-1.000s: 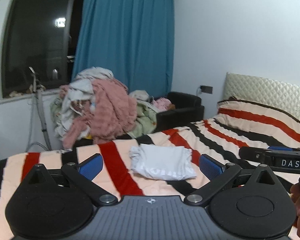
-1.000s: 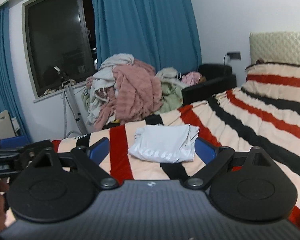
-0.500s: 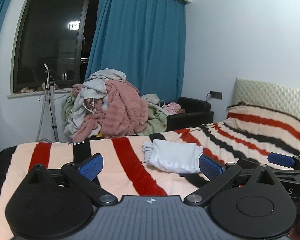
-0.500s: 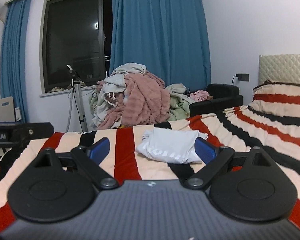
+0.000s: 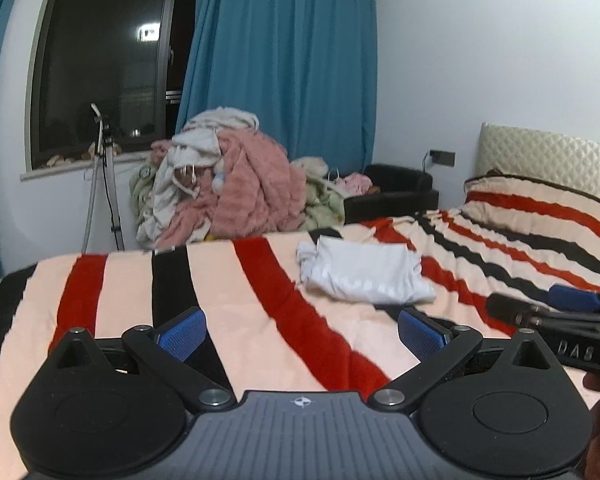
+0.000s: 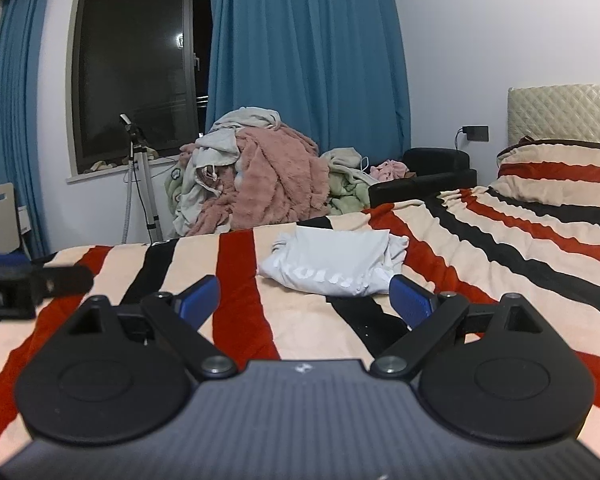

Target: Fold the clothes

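Left gripper (image 5: 300,330): fingers spread wide, nothing between them; it hangs over the near part of the bed, short of the shirt.
Right gripper (image 6: 306,298): fingers also wide apart and empty, low over the bed, its right pad (image 6: 410,300) just short of the shirt's near edge in this view.
Bed (image 5: 236,300): striped red, black and cream cover, bare on the near side of the shirt.
Shirt (image 5: 364,276): pale, lying flat on the bed beyond both grippers, already a compact bundle with pale lettering along its near edge; the left end is bunched and the right end shows loose layers.
Done: this shirt looks folded, or nearly so, though the fisheye view leaves the tidiness of its edges hard to judge.
Pile (image 6: 260,176): beyond the shirt and past the far edge of the bed, a heap of unfolded clothes with a pink fleece on top, under the window.
Left to do: probably most of the job, since the pile beyond the shirt is untouched and neither gripper holds a next piece.
Chair (image 6: 428,176): right of the pile, dark, with more pink cloth on it.
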`<move>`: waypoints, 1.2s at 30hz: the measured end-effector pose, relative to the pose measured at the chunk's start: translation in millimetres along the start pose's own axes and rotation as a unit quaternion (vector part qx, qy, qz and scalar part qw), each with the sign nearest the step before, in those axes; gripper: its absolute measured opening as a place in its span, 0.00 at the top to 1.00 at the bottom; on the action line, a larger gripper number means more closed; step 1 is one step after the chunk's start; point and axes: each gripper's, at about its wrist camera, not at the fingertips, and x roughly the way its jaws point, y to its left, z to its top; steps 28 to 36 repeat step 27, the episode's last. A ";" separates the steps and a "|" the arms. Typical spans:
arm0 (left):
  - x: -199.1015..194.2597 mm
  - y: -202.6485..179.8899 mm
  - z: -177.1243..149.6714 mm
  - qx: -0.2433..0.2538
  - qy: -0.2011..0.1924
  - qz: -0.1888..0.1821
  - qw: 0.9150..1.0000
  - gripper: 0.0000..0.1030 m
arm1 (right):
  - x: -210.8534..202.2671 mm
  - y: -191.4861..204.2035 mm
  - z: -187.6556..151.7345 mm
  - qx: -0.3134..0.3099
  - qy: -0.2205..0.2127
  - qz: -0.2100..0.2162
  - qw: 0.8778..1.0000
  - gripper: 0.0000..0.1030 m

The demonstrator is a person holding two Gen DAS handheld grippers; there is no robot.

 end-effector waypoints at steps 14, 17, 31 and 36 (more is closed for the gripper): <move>1.0 11.0 -1.7 -0.016 -0.003 0.019 1.000 0.00 | 2.2 7.9 -6.4 -0.018 0.010 0.004 1.000 0.10; 0.2 10.3 -1.7 -0.019 -0.005 0.018 1.000 0.00 | 2.9 6.4 -6.0 -0.016 0.011 0.003 1.000 0.10; 0.3 9.2 -5.8 -0.020 -0.002 0.013 1.000 0.00 | 1.4 6.6 -6.3 -0.012 0.014 0.001 1.000 0.10; 0.3 9.2 -5.8 -0.020 -0.002 0.013 1.000 0.00 | 1.4 6.6 -6.3 -0.012 0.014 0.001 1.000 0.10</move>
